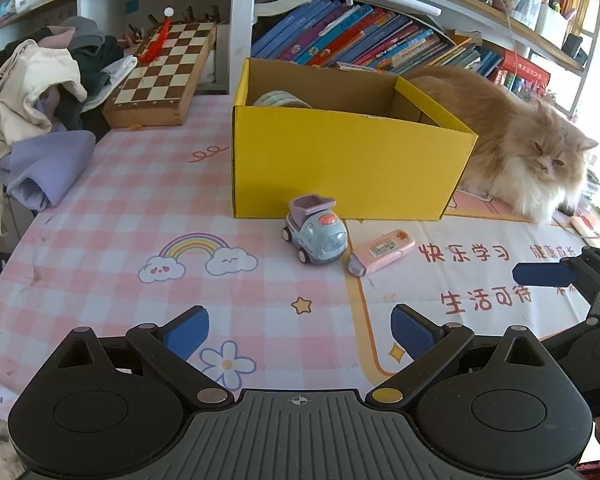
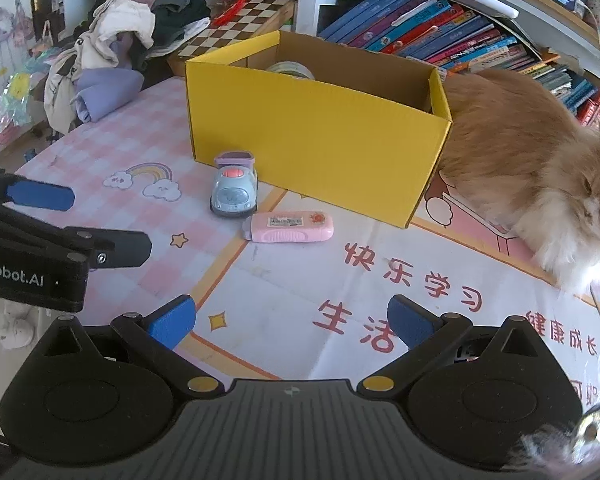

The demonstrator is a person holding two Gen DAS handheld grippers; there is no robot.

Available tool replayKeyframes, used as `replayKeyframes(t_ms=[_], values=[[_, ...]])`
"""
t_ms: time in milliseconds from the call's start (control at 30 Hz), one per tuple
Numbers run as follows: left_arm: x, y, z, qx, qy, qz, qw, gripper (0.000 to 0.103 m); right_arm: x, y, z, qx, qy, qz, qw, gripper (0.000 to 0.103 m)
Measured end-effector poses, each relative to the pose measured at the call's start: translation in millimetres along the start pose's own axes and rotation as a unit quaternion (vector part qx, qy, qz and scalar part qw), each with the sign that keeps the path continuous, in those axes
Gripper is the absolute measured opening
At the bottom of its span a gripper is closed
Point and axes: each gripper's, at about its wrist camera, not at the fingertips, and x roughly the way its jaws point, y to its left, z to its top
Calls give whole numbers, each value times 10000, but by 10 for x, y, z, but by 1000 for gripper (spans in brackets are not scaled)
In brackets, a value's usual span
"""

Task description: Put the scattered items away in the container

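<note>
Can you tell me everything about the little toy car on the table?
The toy car looks like smooth plastic. It has a rounded pale blue cab, a pink button on top, a lilac tipper bed behind and dark wheels. It stands upright on the pink checked tablecloth, close in front of the yellow box, with the pink case close beside it. No claw touches it.

One yellow box (image 1: 352,168) with one tape roll (image 1: 282,100) inside, one toy truck (image 1: 316,236), one pink case (image 1: 382,252), one cat (image 1: 528,148), one chessboard (image 1: 164,68), one heap of clothes (image 1: 40,92), two grippers: left (image 1: 300,334) and right (image 2: 290,320)
</note>
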Motion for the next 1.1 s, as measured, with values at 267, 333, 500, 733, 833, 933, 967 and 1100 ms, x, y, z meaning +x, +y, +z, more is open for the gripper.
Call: replayKeyframes(t_ms=[267,333,500,733,833,933,967,1100], values=[[107,-20,56,-29,39,-42,10000,99,102,-15,37,-177,89,77,9998,103],[133,-8,70,-83,29,-44,10000,99,134,-44,49,-149,131,62,9998,103],[226,25,112,-210,93,-46,9997,99,191,-82,85,-142,138,61,9998,103],[320,58,214,-259,88,53,9996,99,297,-117,143,-135,134,183,9997,103],[354,70,248,-281,87,105,9995,99,350,-121,177,-160,108,280,9994,103],[401,77,275,-322,124,148,9993,99,405,-134,223,-219,104,344,9991,103],[421,74,287,-326,144,162,9992,99,424,-138,238,-239,103,365,9990,103],[472,55,357,-309,145,225,9992,99,498,-156,298,-318,98,449,9984,103]])
